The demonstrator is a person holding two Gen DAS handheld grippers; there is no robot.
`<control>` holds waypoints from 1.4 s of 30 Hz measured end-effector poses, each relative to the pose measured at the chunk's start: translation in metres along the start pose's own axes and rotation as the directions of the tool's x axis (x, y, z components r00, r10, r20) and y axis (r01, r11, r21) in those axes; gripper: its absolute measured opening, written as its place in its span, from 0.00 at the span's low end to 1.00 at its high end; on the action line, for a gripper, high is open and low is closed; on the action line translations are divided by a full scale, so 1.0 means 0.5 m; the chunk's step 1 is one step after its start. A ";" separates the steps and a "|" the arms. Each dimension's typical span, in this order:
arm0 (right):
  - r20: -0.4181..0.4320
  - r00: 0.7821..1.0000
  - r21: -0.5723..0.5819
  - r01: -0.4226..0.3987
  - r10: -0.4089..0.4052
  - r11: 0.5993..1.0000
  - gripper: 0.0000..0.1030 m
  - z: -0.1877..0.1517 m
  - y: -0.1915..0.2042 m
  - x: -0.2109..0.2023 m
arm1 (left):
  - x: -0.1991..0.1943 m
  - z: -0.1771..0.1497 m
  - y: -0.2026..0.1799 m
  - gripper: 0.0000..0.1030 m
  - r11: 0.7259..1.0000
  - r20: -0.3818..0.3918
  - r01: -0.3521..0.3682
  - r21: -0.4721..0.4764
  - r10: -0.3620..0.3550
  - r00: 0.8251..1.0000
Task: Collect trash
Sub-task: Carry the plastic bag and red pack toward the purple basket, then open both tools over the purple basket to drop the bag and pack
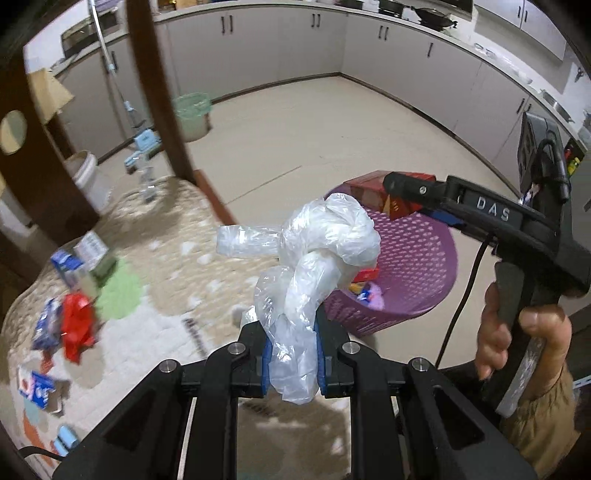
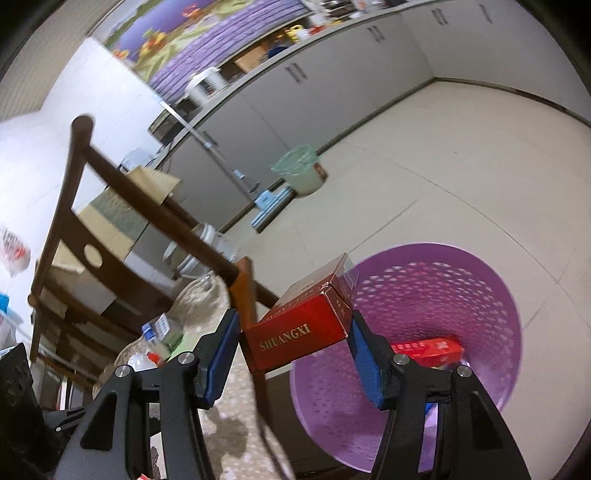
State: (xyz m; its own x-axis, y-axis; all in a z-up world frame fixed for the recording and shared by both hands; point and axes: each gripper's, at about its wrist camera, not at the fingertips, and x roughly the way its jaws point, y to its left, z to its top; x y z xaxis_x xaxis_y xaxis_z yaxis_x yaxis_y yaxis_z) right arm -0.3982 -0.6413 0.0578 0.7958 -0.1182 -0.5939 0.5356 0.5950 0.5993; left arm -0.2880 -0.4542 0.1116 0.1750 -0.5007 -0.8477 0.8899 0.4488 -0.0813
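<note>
Table litter [image 1: 74, 306]: blurring into colour patches, the print on the wrappers staying unreadable.
Purple basket [image 1: 417, 258]: sitting partly behind the knotted plastic bag [image 1: 317, 254], its contents showing only in a small gap (red and blue scraps, kinds unclear).
Red box [image 2: 299, 328]: lying half covered by the right gripper's arm in the left wrist view.
Counter items [image 2: 295, 31]: appearing too small and smeared to identify.
Person's hand [image 1: 517, 339]: being cut off at the sleeve.
</note>
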 end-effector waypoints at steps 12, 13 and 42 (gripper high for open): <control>0.025 0.997 0.101 0.066 -0.069 0.993 0.61 0.012 -0.080 -0.022 | 0.108 0.072 -0.064 0.17 0.988 -0.052 0.142 -0.058 -0.145 0.988; 0.025 0.997 0.102 0.069 -0.072 0.992 0.61 0.013 -0.084 -0.023 | 0.113 0.074 -0.063 0.17 0.988 -0.052 0.145 -0.058 -0.148 0.988; 0.033 0.993 0.070 0.109 -0.112 0.992 0.68 0.013 -0.040 0.007 | 0.026 0.018 -0.013 0.65 0.979 -0.001 0.141 -0.144 -0.143 0.990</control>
State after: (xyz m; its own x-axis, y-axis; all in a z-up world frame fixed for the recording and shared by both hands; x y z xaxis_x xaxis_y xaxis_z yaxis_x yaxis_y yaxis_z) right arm -0.4043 -0.6590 0.0471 0.7399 -0.2105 -0.6390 0.6378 0.5217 0.5666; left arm -0.2876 -0.4701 0.1056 0.0457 -0.5586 -0.8281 0.8355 0.4758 -0.2749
